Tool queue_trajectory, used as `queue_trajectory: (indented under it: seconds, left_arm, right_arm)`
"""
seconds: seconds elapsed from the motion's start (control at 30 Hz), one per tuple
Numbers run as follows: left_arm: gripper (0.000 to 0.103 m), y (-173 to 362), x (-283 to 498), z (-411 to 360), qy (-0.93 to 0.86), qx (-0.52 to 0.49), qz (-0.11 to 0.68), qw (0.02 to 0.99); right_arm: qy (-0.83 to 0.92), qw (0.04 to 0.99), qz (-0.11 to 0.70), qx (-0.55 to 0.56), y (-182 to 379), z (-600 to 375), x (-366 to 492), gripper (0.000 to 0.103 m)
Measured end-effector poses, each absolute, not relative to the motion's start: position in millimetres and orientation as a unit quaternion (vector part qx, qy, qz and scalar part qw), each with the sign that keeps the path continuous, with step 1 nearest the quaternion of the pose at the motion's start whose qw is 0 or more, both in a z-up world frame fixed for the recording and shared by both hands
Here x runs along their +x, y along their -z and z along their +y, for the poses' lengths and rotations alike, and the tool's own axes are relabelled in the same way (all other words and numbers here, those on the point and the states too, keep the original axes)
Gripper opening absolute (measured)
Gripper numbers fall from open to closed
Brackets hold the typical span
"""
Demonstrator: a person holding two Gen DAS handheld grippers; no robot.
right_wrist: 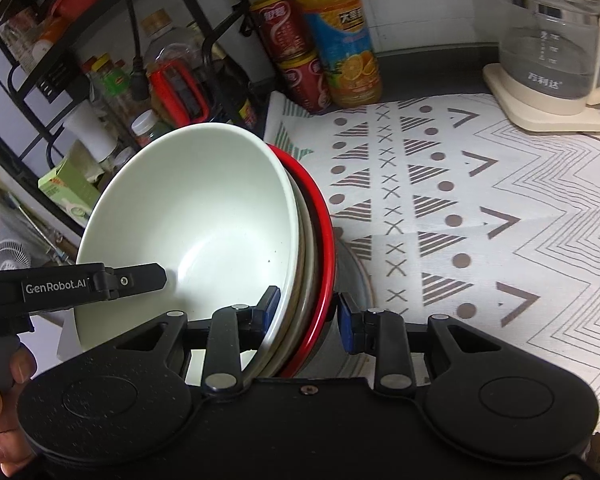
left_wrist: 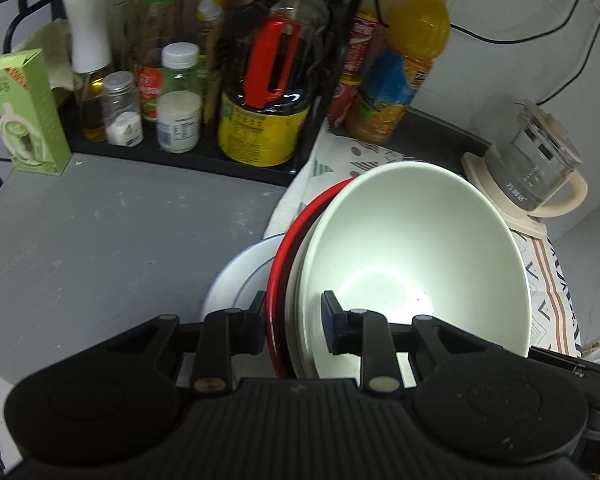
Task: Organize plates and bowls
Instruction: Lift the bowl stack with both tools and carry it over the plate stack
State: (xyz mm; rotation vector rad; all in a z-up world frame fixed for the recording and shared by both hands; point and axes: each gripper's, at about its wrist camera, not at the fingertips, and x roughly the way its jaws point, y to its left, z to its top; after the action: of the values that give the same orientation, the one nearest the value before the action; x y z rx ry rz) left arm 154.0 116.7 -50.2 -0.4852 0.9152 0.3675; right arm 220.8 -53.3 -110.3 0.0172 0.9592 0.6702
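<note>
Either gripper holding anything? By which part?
Both grip the nested stack of pale green bowl and red dish: left gripper, right gripper, clamping opposite rims.

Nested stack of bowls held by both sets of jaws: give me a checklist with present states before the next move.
1. Left gripper jaws clamp the rims of the nested stack: ok.
2. Right gripper jaws clamp the opposite rims: ok.
3. Pale green bowl seated inside the red-rimmed bowl: ok.
4. Stack level: not ok, it is tilted in both views.
5. White plate with a blue line directly below the stack: cannot tell.
6. Glass kettle on its cream base apart from the stack: ok.
</note>
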Motion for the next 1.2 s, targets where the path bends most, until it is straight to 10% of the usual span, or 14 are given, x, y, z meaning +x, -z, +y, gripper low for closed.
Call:
queue_trajectory:
  seconds: [1.2]
  left_arm:
    - [0.03,87,176,134,-0.134,-0.241,0.486,0.829]
  right_arm:
    - [-0.291,0.806,0.515,0.006,141,-39,241,0.038]
